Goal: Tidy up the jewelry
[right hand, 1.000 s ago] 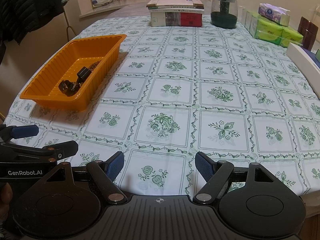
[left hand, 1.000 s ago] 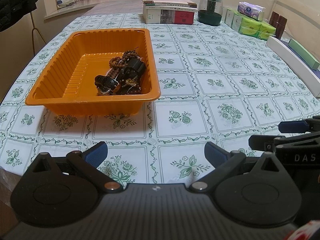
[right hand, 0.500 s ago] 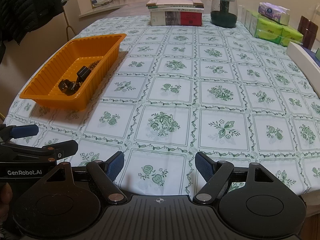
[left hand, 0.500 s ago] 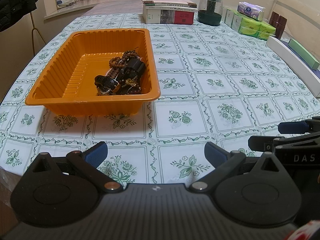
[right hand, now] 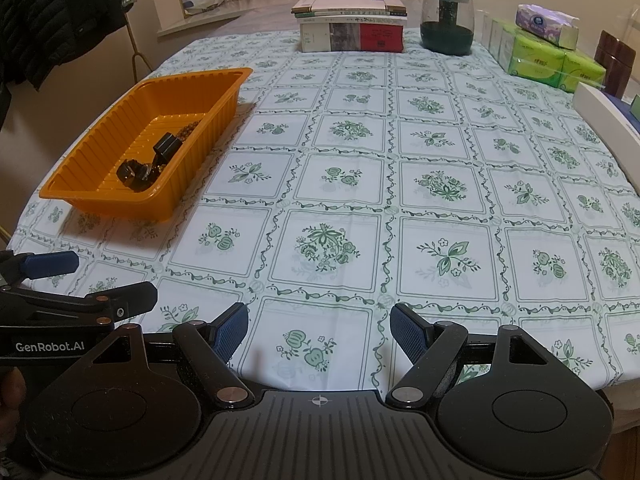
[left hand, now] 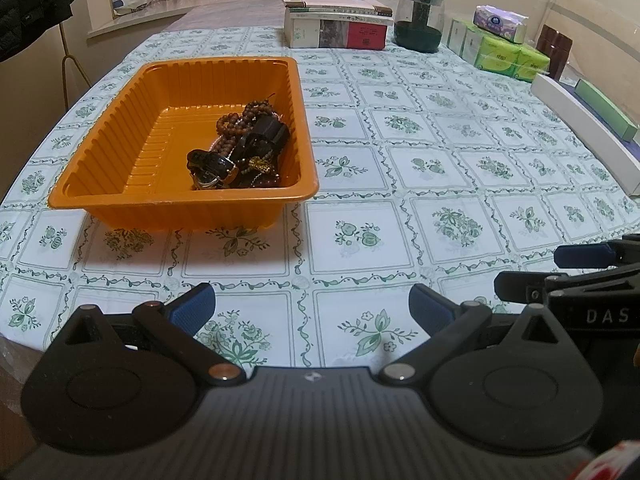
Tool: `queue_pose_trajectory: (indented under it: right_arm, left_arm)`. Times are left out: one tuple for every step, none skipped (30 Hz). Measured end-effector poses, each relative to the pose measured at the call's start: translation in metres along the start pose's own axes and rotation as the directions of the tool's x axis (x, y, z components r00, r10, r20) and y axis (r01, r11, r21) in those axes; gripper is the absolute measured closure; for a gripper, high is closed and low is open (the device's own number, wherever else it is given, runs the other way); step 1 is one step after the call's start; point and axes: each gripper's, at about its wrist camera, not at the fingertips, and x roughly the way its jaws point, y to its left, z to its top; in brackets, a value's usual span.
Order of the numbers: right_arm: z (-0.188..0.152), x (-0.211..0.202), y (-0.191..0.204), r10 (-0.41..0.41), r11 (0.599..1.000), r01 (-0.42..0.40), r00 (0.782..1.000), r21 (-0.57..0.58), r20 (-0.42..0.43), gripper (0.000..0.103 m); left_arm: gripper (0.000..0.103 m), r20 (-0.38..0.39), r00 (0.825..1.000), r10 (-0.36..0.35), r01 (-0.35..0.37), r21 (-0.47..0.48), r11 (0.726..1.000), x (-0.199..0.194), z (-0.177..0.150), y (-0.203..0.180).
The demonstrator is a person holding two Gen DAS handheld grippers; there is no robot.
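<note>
An orange ribbed plastic tray (left hand: 120, 132) (right hand: 100, 148) sits on the left part of the table. Piled in its near right corner is jewelry (left hand: 240, 152) (right hand: 152, 160): brown bead strings, a black wristwatch and dark bracelets. My left gripper (left hand: 312, 308) hovers open over the tablecloth near the front edge, short of the tray, with nothing between its blue pads. My right gripper (right hand: 319, 330) stands open and empty to its right. Each gripper shows at the edge of the other's view.
A green-flowered tablecloth (right hand: 400, 140) covers the table. At the far end stand stacked books (left hand: 336, 20), a dark glass jar (left hand: 419, 20) and green tissue packs (left hand: 508, 54). A long white box (left hand: 584, 132) lies along the right edge. A dark jacket (right hand: 52, 12) hangs at left.
</note>
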Motion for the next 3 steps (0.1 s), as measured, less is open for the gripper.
queue_pose_trajectory:
  right_arm:
    - [-0.0002, -0.0001, 0.0001, 0.0, 1.0, 0.0, 1.0, 0.0, 0.001, 0.025]
    - [-0.0001, -0.0001, 0.0005, 0.0, 1.0, 0.0, 1.0, 0.001, 0.001, 0.025]
    - [-0.0005, 0.0, 0.0005, 0.0, 1.0, 0.0, 1.0, 0.002, 0.001, 0.025]
  left_arm:
    - [0.0, 0.005, 1.0, 0.003, -0.003, 0.0, 1.0, -0.0006, -0.0001, 0.0001]
    - [0.0, 0.007, 1.0, 0.003, -0.003, 0.001, 1.0, -0.0009, 0.0, -0.0001]
    - [0.0, 0.008, 1.0, -0.001, 0.001, 0.001, 1.0, -0.0011, 0.0001, 0.0]
